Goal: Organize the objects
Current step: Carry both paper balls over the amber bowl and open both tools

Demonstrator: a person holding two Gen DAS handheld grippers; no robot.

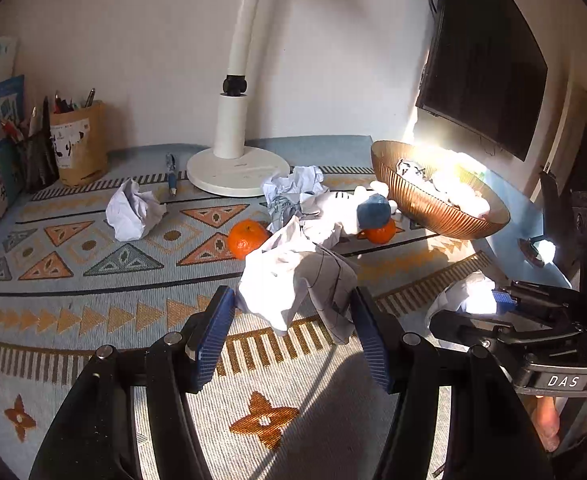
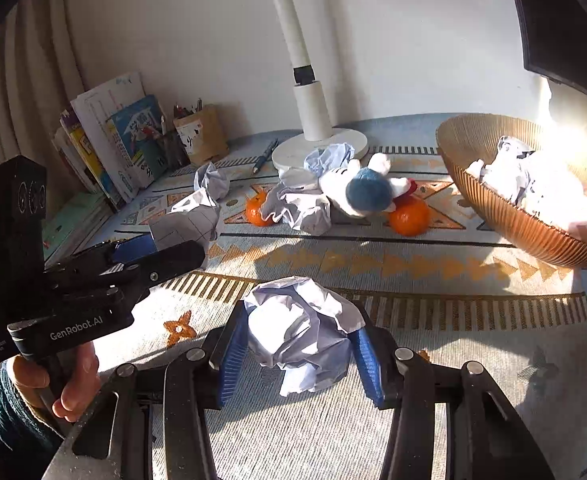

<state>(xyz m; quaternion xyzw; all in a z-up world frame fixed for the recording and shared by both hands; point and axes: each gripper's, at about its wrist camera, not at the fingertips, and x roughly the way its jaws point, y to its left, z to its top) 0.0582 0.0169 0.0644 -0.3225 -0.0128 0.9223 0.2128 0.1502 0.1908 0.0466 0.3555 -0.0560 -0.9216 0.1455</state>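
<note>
A crumpled sheet with grid lines [image 1: 293, 280] hangs above the patterned cloth between the blue pads of my left gripper [image 1: 291, 300], which is shut on it. From the right wrist view, the same left gripper [image 2: 145, 248] and its paper [image 2: 189, 224] show at the left, with a hand under them. My right gripper [image 2: 302, 314] is shut on a second crumpled paper ball [image 2: 301, 344]; it appears in the left wrist view as right gripper [image 1: 501, 300] with its paper [image 1: 459, 294]. An amber ribbed bowl [image 2: 513, 220] at the right holds several paper balls.
Two tangerines [image 1: 245, 238] [image 1: 381, 234], a blue-and-white plush toy [image 2: 361, 192] and loose paper balls [image 1: 133, 212] [image 1: 293, 188] lie mid-table. Behind them are a white lamp base [image 1: 237, 168], a pen [image 1: 171, 176], a pen holder [image 1: 79, 144] and books [image 2: 109, 144].
</note>
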